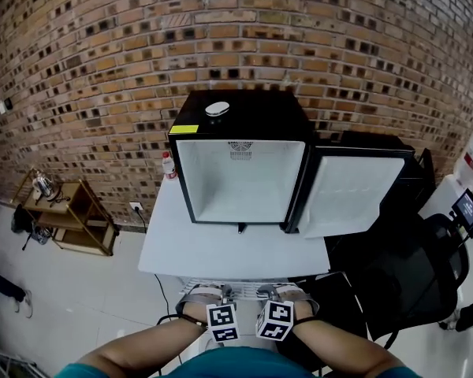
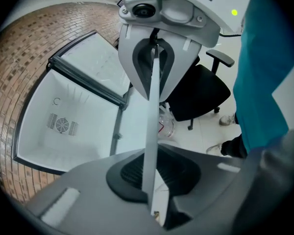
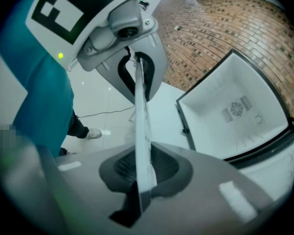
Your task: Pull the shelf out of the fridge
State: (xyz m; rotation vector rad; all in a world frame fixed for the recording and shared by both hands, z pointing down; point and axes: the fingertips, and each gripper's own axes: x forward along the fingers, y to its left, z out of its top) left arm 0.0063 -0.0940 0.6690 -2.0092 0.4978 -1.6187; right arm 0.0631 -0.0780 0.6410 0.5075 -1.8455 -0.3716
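Left gripper: your left gripper (image 1: 201,294) is clenched on the shelf (image 1: 240,287). In the left gripper view the shelf runs as a thin pale strip, edge-on, between the two jaws.
Right gripper: your right gripper (image 1: 288,292) is clamped on the same shelf, which its own view shows the same way. One grip on each side most likely keeps the rack level and stops it twisting.
Shelf: it hangs between the two grippers close in front of your body. It is past the near edge of the surface (image 1: 221,250) and well apart from the fridge (image 1: 244,116). Holding it this low and near looks like the end of a straight pull toward you.
Surface: the stretch in front of the fridge is bare, so nothing blocks the path of the rack.
Fridge: the white cavity (image 1: 240,181) is bare, with no rack left inside. I judge the pull done, with only setting the shelf down remaining.
Door: the door (image 1: 351,195) stands swung wide to the right, clear of the opening, which gives the shelf its full width to pass.
Beside fridge: a small bottle (image 1: 168,165) stands at its left, out of the way.
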